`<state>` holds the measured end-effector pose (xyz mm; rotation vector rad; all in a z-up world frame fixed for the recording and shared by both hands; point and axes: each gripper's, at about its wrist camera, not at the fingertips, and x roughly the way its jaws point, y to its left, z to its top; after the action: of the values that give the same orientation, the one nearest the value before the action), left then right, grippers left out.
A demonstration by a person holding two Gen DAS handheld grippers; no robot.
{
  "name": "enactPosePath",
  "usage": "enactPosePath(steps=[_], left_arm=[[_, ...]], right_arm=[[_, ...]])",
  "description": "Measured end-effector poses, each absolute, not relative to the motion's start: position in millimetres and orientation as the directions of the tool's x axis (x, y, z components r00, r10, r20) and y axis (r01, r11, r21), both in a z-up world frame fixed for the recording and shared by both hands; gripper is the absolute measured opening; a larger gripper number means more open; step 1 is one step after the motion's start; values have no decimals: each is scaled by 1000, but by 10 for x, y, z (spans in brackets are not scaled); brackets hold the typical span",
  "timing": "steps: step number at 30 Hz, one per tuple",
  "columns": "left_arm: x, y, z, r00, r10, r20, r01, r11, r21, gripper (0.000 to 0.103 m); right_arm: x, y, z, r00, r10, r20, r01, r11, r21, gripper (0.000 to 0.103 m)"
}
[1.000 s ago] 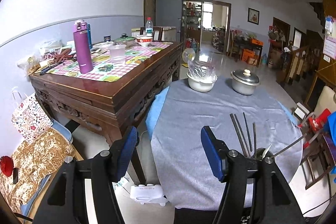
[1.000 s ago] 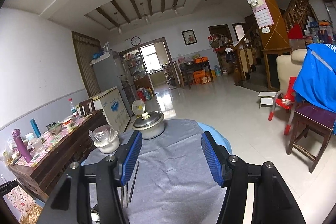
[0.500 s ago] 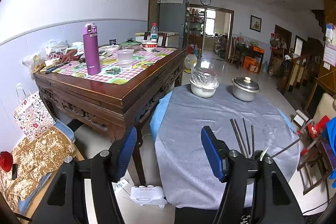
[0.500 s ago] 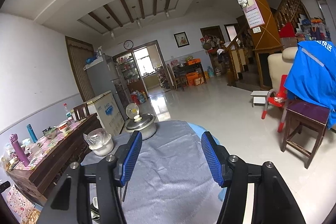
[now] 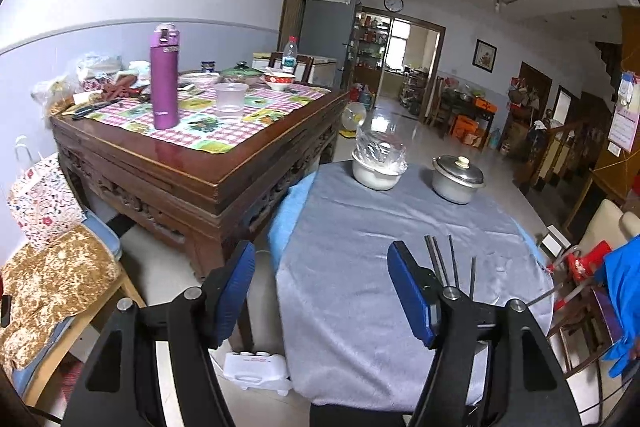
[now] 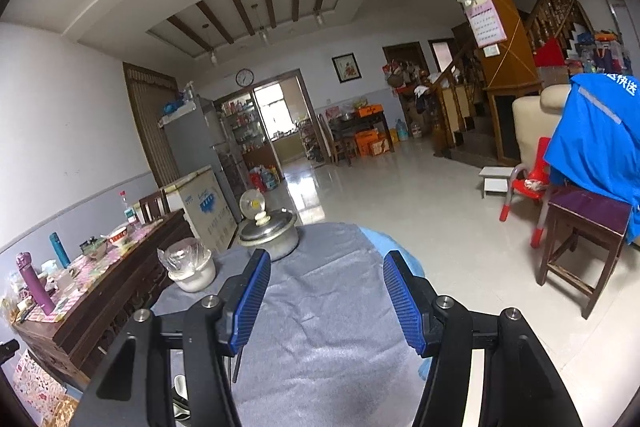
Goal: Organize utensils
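Note:
Several dark metal chopsticks (image 5: 444,259) stick up just behind the right finger of my left gripper (image 5: 320,267); whatever holds them is hidden by the gripper body. The left jaws are opening, with only the grey tablecloth (image 5: 352,235) between them. In the right wrist view, my right gripper (image 6: 326,267) hovers open over the same grey cloth (image 6: 328,327), holding nothing. One dark chopstick tip (image 6: 237,367) shows under its left finger.
A white bowl under plastic wrap (image 5: 378,167) and a lidded metal pot (image 5: 458,179) stand at the round table's far side. To the left is a wooden table (image 5: 224,183) with a purple bottle (image 5: 164,83) and a plastic cup (image 5: 230,105). A stool (image 6: 584,227) with a blue jacket stands to the right.
The left wrist view has rolled slightly and its jaws stand a little wider. The right gripper has hardly moved and its jaws are unchanged.

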<state>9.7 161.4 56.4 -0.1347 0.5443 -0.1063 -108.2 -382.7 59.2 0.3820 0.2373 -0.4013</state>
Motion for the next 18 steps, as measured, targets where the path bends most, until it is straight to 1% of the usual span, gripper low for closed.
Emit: enactPosePath(steps=[5, 9, 10, 13, 16, 18], left_arm=[[593, 1451, 506, 836, -149, -528, 95, 987, -128, 70], [1007, 1245, 459, 831, -159, -533, 118, 987, -111, 70], [1120, 1177, 436, 829, -158, -537, 121, 987, -105, 71], [1420, 1014, 348, 813, -170, -557, 141, 985, -95, 72], [1764, 888, 210, 770, -225, -597, 174, 974, -142, 73], [2028, 810, 67, 718, -250, -649, 166, 968, -189, 72]], right_arm=[[-690, -3927, 485, 902, -284, -325, 387, 865, 318, 62], [-236, -4081, 356, 912, -201, -357, 339, 861, 380, 62], [-109, -4097, 318, 911, -191, -365, 332, 865, 376, 62], [343, -4116, 199, 893, -125, -433, 303, 878, 371, 62], [813, -4114, 55, 869, -23, -495, 249, 884, 395, 62], [1101, -4100, -56, 839, 20, -543, 236, 887, 397, 62]])
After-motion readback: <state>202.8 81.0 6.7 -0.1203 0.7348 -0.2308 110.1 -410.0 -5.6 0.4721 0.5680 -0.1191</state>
